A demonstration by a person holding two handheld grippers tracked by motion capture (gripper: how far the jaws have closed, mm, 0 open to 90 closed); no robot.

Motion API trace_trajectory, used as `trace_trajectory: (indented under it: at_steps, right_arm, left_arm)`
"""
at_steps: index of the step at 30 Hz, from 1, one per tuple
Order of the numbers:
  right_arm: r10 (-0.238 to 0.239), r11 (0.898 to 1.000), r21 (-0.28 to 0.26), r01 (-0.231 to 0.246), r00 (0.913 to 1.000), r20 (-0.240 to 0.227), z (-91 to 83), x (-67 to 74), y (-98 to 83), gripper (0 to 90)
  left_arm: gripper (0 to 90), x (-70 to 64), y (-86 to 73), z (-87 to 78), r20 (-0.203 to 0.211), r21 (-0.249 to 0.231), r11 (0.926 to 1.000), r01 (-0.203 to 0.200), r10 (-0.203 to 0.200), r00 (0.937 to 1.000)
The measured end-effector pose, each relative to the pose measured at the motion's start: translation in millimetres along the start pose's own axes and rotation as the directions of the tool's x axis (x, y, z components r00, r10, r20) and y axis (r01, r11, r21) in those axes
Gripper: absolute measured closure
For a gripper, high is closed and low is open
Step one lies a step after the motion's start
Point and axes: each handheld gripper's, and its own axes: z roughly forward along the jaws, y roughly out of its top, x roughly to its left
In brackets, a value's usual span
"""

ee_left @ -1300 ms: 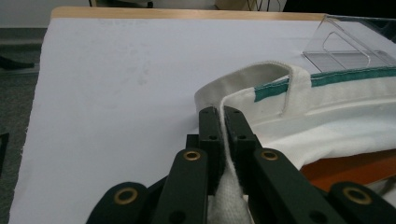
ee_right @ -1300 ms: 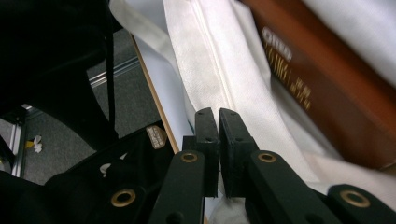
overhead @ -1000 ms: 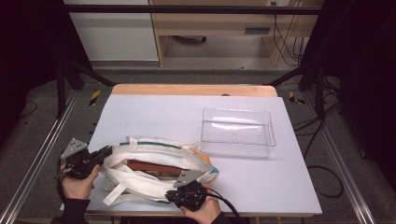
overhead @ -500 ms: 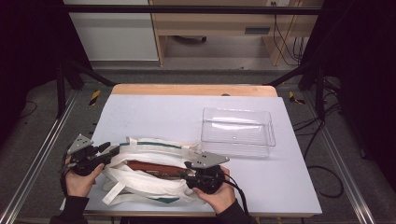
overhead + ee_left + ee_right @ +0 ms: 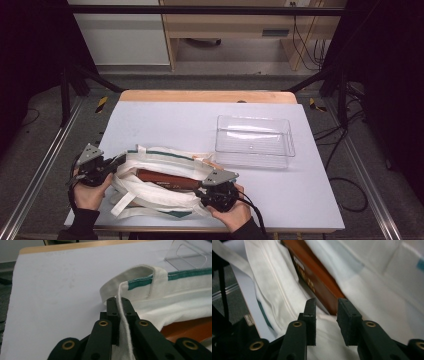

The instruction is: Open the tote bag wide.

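The white tote bag (image 5: 160, 187) lies along the near edge of the table (image 5: 165, 120), its straps reaching that edge, with bare tabletop beyond. A brown box (image 5: 167, 180) sits in the bag's mouth. At the bag's left end the left gripper (image 5: 117, 307) has just been closing and pinches a white strap (image 5: 125, 322) tight. The right gripper (image 5: 325, 312) has also been closing; its jaws stand narrowly apart over bag cloth, just short of the box's end. Farther right stands a clear plastic tray (image 5: 254, 140), well apart.

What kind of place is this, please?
Probably a lab or workshop set up for recording. A white table stands inside a dark metal frame, loose cables hang at the back, and the floor is grey.
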Motion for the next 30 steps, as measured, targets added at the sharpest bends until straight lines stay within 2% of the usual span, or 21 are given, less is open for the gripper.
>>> trace_trajectory:
  at_steps: [2, 4, 6, 8, 12, 16, 18, 19, 22, 24, 26, 30]
  right_arm:
    - [0.002, 0.999, 0.04, -0.003, 1.0, 0.008, 2.1, -1.6, -9.4, 75.1]
    - [0.005, 0.999, 0.049, -0.006, 0.9999, 0.009, 2.5, -2.9, -13.0, 76.2]
    - [0.031, 0.999, 0.042, -0.031, 0.9995, -0.009, 3.1, -5.0, -20.5, 78.9]
    - [0.032, 0.999, 0.035, -0.032, 0.9994, -0.014, 4.7, -5.3, -28.0, 80.3]
    - [0.03, 0.999, 0.041, -0.03, 0.9994, -0.015, 9.5, -5.2, -35.5, 84.3]
    - [0.049, 0.998, 0.027, -0.048, 0.9985, -0.026, 12.1, -6.6, -39.8, 85.2]
    - [0.048, 0.998, 0.031, -0.048, 0.9985, -0.025, 10.1, -6.4, -37.1, 83.7]
    - [0.043, 0.999, 0.025, -0.043, 0.9988, -0.023, 7.8, -5.5, -34.7, 81.7]
    - [0.024, 0.999, -0.031, -0.025, 0.9993, -0.028, -4.2, -2.3, -22.9, 79.7]
    - [0.001, 0.994, -0.108, -0.004, 0.9997, -0.023, -18.4, 0.1, -6.5, 78.8]
    - [-0.002, 0.992, -0.126, 0.0, 0.9998, -0.019, -21.5, 0.3, -0.6, 77.9]
    - [-0.002, 0.989, -0.145, 0.003, 1.0, 0.009, -20.1, 0.6, 19.1, 74.4]
  left_arm:
    - [87.3, -1.3, 2.4, 0.2, -0.013, -0.024, 0.9997, 0.01, -0.01, 0.9999]
    - [87.3, -4.2, 4.2, 1.8, -0.036, -0.042, 0.9991, 0.009, -0.011, 0.9993]
    - [87.3, -7.6, 4.4, 4.6, -0.062, -0.05, 0.9987, 0.008, -0.012, 0.998]
    - [87.3, -8.6, 2.6, 8.6, -0.083, -0.039, 0.9992, 0.011, -0.015, 0.9964]
    - [87.0, -6.5, -7.2, 16.0, -0.091, -0.005, 0.9997, 0.025, -0.026, 0.9955]
    - [83.5, -5.7, -8.0, 8.4, -0.08, -0.013, 0.9997, 0.021, -0.022, 0.9965]
    - [76.0, -7.2, -6.2, 1.2, -0.093, -0.023, 0.9997, 0.006, -0.008, 0.9957]
    - [71.7, -8.0, -5.1, -3.9, -0.085, -0.027, 0.9996, 0.006, -0.009, 0.9964]
    - [68.2, -11.8, -2.4, -22.3, -0.082, -0.067, 0.9977, -0.004, -0.001, 0.9966]
    - [71.7, -16.3, -1.5, -33.5, -0.06, -0.087, 0.9962, -0.001, -0.005, 0.9982]
    - [74.6, -23.7, -2.4, -40.5, -0.052, -0.085, 0.9963, -0.015, 0.011, 0.9986]
    - [83.7, -42.6, -9.6, -44.8, -0.039, -0.039, 0.9966, -0.072, 0.071, 0.9968]
